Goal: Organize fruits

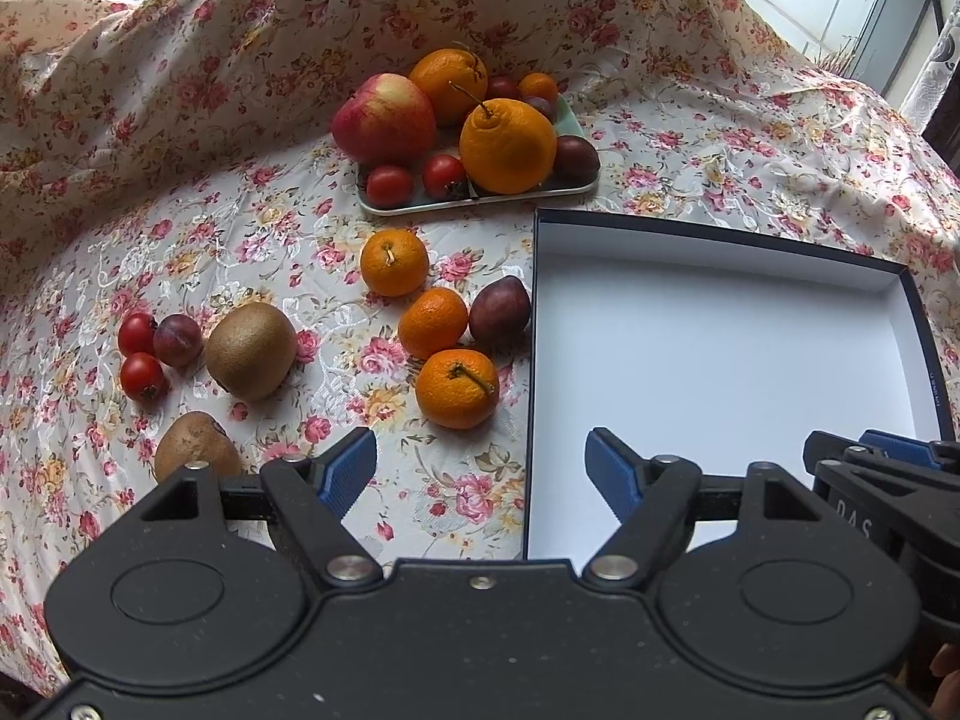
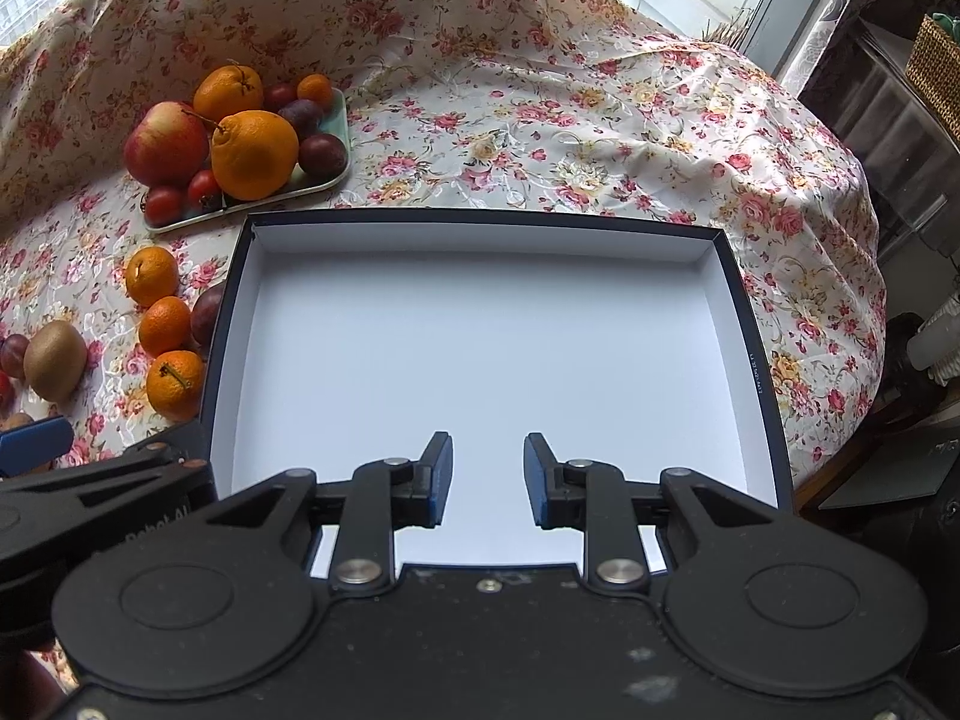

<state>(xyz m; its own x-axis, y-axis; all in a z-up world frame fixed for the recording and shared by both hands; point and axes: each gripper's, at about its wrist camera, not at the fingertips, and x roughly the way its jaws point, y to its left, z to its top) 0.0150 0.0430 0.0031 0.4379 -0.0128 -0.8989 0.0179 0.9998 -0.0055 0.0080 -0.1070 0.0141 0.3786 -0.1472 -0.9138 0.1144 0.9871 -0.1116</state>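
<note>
Left gripper point(image 1: 480, 474) jaws wide apart, holding nothing, over floral cloth point(image 1: 180, 120) at box's left edge. Right gripper point(image 2: 487, 477) jaws apart, holding nothing, over white box point(image 2: 480, 336) floor. Three mandarins point(image 1: 456, 387), plum point(image 1: 499, 310), kiwis point(image 1: 251, 350) loose left of box. Tray point(image 1: 480, 199) far left: apple point(image 1: 384, 118), oranges point(image 1: 507, 145), tomatoes point(image 1: 389, 186).

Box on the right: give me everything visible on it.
The box is a shallow rectangular tray, cardboard by the look, dark navy outside with a plain white lining and low upright walls. Small pale print runs along its right rim. Nothing lies in it. It sits flat on the floral cloth, right of the loose fruit; a plum rests at its left wall. The right gripper hovers open above its near end, not touching.
</note>
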